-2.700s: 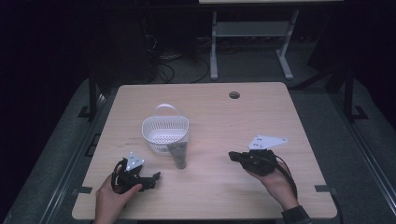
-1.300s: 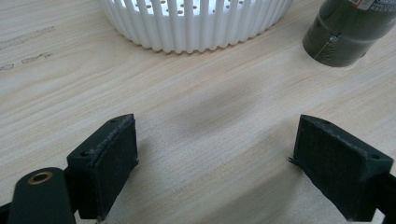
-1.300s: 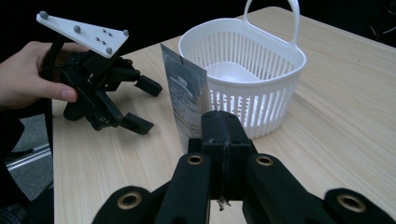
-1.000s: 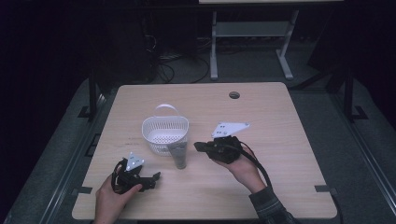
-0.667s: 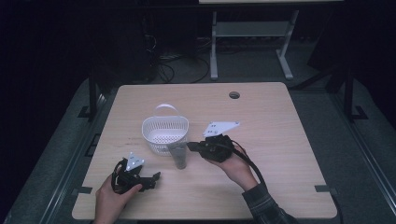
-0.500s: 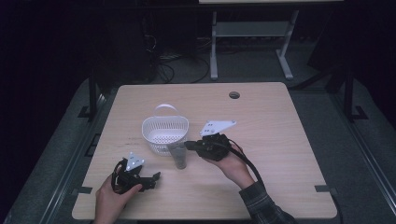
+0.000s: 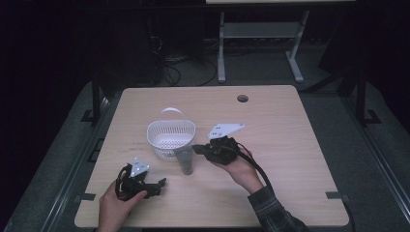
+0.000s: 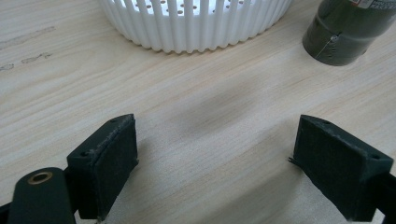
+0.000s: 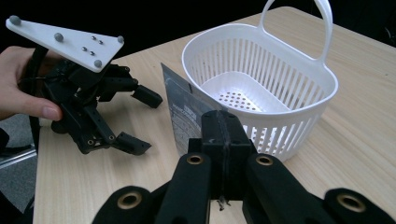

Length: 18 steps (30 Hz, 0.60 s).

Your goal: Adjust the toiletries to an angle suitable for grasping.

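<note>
A dark green stand-up pouch (image 7: pixel 186 163) stands upright on the table, right against the white slatted basket (image 7: pixel 159 147). My right gripper (image 7: pixel 196 148) is level with the pouch's top at its right side, jaws pressed together. In the right gripper view the shut pads (image 9: pixel 224 121) sit against the pouch's flat upper panel (image 9: pixel 180 107), and I cannot tell whether its edge is pinched. My left gripper (image 7: pixel 159 187) rests on the table at the front left, open and holding nothing. In the left gripper view its open jaws (image 8: pixel 215 163) face the basket wall (image 8: pixel 196 28) and the pouch base (image 8: pixel 345 32).
The basket (image 9: pixel 280 130) holds nothing and has an upright handle loop (image 7: pixel 169 112). The left gripper (image 9: pixel 144 122) with its white plate lies left of the pouch. A round cable hole (image 7: pixel 242 98) sits near the table's far edge. Bare wood spreads to the right.
My right gripper has travelled left across the table from the right side up to the pouch beside the basket. The left gripper, basket and pouch have stayed in place.
</note>
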### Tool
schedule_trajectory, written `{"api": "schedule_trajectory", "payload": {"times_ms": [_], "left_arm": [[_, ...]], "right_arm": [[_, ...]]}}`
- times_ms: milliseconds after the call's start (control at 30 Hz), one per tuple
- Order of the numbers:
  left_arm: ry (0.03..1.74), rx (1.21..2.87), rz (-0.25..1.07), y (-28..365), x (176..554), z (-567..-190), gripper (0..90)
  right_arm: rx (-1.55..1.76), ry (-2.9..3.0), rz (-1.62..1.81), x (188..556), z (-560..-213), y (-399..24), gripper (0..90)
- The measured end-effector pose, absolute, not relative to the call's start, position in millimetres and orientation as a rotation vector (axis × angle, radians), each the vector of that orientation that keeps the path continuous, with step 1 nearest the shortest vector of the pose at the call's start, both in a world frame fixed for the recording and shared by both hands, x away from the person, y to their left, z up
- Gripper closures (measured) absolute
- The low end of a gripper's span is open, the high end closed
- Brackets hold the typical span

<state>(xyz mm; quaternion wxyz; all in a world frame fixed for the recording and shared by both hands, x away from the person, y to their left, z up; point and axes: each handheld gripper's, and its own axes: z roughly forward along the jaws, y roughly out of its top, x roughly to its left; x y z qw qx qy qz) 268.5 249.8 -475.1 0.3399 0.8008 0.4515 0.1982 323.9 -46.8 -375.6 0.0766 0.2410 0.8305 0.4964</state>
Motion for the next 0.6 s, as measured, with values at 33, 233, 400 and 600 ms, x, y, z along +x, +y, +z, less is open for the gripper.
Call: {"api": "schedule_trajectory", "payload": {"times_ms": [33, 233, 400, 600], "left_arm": [[1.177, 2.083, 0.515, 249.7, 268.4, -475.2, 12.5], [1.176, 2.084, 0.516, 249.8, 268.5, -475.2, 12.5], [1.175, 2.084, 0.518, 249.8, 268.5, -475.2, 12.5], [1.175, 2.084, 0.518, 249.8, 268.6, -475.2, 12.5]], "right_arm": [[0.720, 2.490, 1.486, 324.5, -375.6, -46.9, 89.8], [0.729, 2.487, 1.481, 327.0, -375.4, -45.9, 89.8], [0.734, 2.485, 1.478, 330.2, -373.9, -44.2, 89.8], [0.747, 2.479, 1.475, 334.1, -375.0, -42.8, 89.8]]}}
